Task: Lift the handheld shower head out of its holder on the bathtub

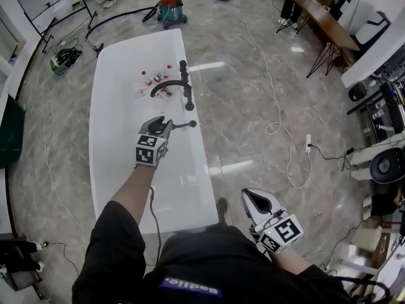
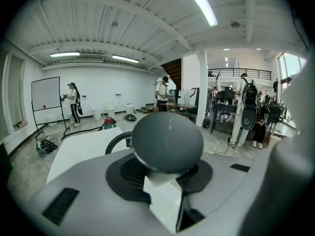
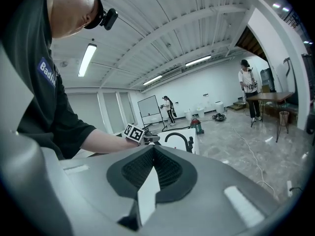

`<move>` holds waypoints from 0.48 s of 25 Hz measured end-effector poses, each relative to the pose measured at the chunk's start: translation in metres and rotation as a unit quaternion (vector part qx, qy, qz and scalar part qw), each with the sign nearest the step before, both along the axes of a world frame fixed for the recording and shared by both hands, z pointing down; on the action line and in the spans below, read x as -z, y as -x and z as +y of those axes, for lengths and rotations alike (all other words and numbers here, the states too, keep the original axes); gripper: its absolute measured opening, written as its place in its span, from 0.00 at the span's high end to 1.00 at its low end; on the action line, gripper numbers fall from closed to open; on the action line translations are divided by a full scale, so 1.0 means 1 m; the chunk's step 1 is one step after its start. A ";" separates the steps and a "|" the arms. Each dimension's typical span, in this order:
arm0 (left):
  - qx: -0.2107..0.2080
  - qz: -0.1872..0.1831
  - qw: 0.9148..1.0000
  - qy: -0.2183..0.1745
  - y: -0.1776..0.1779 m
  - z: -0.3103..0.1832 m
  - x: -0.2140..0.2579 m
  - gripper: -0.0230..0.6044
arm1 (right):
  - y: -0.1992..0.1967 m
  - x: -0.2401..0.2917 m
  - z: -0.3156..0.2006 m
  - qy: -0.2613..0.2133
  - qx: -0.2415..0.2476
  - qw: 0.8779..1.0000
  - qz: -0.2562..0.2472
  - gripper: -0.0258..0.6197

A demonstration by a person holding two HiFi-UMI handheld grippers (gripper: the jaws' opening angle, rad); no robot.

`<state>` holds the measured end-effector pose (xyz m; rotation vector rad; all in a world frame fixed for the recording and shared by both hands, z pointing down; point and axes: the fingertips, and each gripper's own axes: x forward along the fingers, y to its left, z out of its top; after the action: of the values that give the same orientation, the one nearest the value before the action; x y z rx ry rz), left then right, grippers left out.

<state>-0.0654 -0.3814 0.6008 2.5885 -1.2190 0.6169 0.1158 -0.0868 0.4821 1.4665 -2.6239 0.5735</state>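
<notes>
The black handheld shower head [image 1: 183, 125] lies level over the right rim of the white bathtub [image 1: 114, 106], a short way nearer me than the black faucet column [image 1: 185, 84] and apart from it. My left gripper [image 1: 166, 125] is shut on its handle. In the left gripper view the dark round head [image 2: 167, 141] fills the space between the jaws, with the faucet's curved spout [image 2: 115, 140] behind it. My right gripper [image 1: 252, 198] hangs low by my hip, away from the tub, with its pads [image 3: 147, 191] pressed together on nothing.
Small bottles [image 1: 155, 78] lie in the tub beside the faucet. A red and teal vacuum cleaner [image 1: 171, 8] stands beyond the tub's far end. A white cable [image 1: 278, 128] and a power strip [image 1: 308, 143] lie on the floor at right. A long table [image 1: 326, 21] stands far right.
</notes>
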 end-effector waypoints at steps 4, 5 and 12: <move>0.008 0.014 1.000 -0.003 0.019 0.019 0.015 0.78 | 0.011 0.005 0.003 -0.006 0.008 1.000 0.001 0.96; 0.011 0.017 1.000 -0.005 0.023 0.024 0.019 0.78 | 0.015 0.005 0.003 -0.007 0.010 1.000 0.001 0.96; 0.019 0.036 0.999 -0.009 0.057 0.056 0.038 0.78 | 0.047 0.011 0.010 -0.015 0.028 0.999 -0.002 0.96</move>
<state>-0.1223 -0.3258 0.5624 2.5723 -1.2526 0.5031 0.0687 -0.0771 0.4707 1.3956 -2.6790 0.5361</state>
